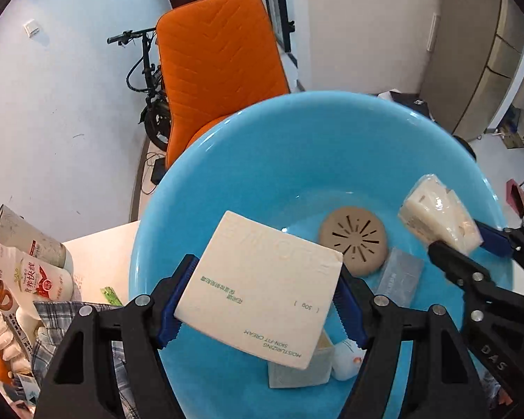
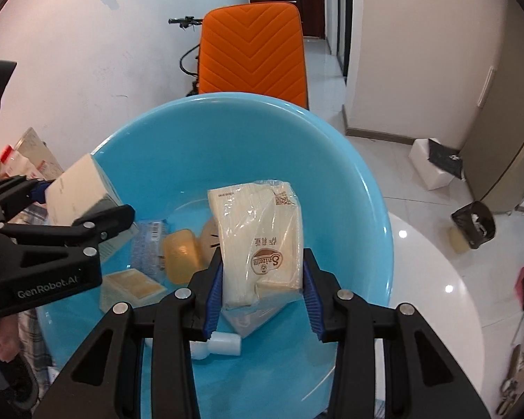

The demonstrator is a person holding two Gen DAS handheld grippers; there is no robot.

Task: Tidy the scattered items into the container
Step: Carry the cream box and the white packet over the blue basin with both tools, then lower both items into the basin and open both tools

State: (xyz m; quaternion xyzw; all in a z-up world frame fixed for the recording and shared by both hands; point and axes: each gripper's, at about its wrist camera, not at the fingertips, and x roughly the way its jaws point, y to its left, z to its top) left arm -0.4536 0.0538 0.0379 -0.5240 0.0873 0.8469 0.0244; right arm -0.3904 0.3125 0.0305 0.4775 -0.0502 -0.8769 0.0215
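Observation:
A big blue basin (image 1: 227, 160) (image 2: 359, 188) fills both views. My left gripper (image 1: 258, 309) is shut on a cream cardboard box (image 1: 262, 286) printed with green text, held over the basin's left side; the same box (image 2: 77, 188) shows at the left in the right wrist view. My right gripper (image 2: 262, 289) is shut on a clear plastic pack of white tissues (image 2: 258, 237), held above the basin's middle; in the left wrist view the pack (image 1: 436, 209) hangs at the right. On the basin floor lie a tan slotted disc (image 1: 353, 241), a grey packet (image 1: 400, 276), a yellow tub (image 2: 183, 255) and a small white bottle (image 2: 220, 345).
An orange chair (image 1: 220, 66) (image 2: 251, 49) stands behind the basin, with a bicycle (image 1: 146, 80) by the wall. Milk bottles (image 1: 35, 269), a snack bag and plaid cloth (image 1: 56, 317) crowd the white table (image 1: 101, 251) at left. A dark bin (image 2: 475, 223) stands on the tiled floor.

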